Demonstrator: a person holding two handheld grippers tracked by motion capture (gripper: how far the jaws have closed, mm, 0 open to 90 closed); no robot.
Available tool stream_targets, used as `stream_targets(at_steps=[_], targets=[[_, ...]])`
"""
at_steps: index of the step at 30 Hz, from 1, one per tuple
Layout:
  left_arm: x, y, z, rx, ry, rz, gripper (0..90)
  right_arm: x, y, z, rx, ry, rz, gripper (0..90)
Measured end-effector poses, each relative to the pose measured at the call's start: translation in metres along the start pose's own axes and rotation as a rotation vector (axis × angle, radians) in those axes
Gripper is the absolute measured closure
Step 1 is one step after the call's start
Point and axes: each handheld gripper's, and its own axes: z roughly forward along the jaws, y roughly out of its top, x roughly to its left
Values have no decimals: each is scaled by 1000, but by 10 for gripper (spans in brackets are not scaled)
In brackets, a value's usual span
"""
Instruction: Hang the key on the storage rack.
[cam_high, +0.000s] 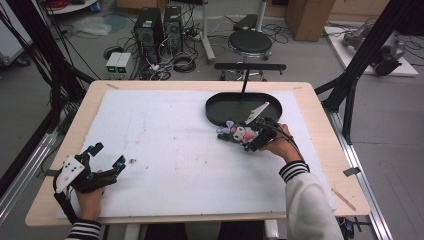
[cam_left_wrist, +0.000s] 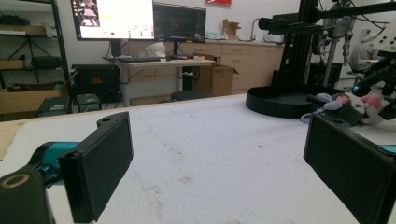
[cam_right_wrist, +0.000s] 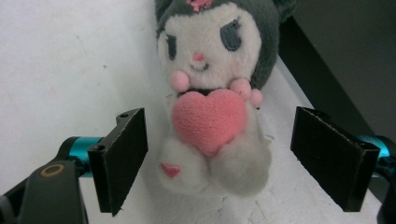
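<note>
A grey-and-white plush toy holding a pink heart lies on the white mat just in front of the black oval tray. My right gripper is open, with one jaw on either side of the toy and neither touching it. In the right gripper view the plush toy lies face up between the spread jaws of my right gripper. Near the front left of the table my left gripper is open and holds nothing. In its own view my left gripper faces the plush toy and the tray far off.
A white mat covers most of the wooden table. A small dark speck lies on the mat near the left gripper. Behind the table stand a black stool, computer towers and cables.
</note>
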Motion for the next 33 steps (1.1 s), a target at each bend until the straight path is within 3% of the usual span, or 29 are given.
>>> stream_targets(at_steps=[9, 12, 14, 21, 33], targets=[[0, 0, 0, 1, -1, -1, 86, 0, 1, 3, 20, 6, -7, 289], [0, 0, 0, 1, -1, -1, 86, 0, 2, 4, 27, 7, -6, 351], [0, 0, 0, 2, 0, -3, 86, 0, 2, 5, 26, 19, -13, 442], [0, 0, 0, 3, -1, -1, 86, -2, 1, 4, 25, 18, 5, 506], [0, 0, 0, 3, -1, -1, 86, -3, 0, -3, -4, 43, 37, 524]])
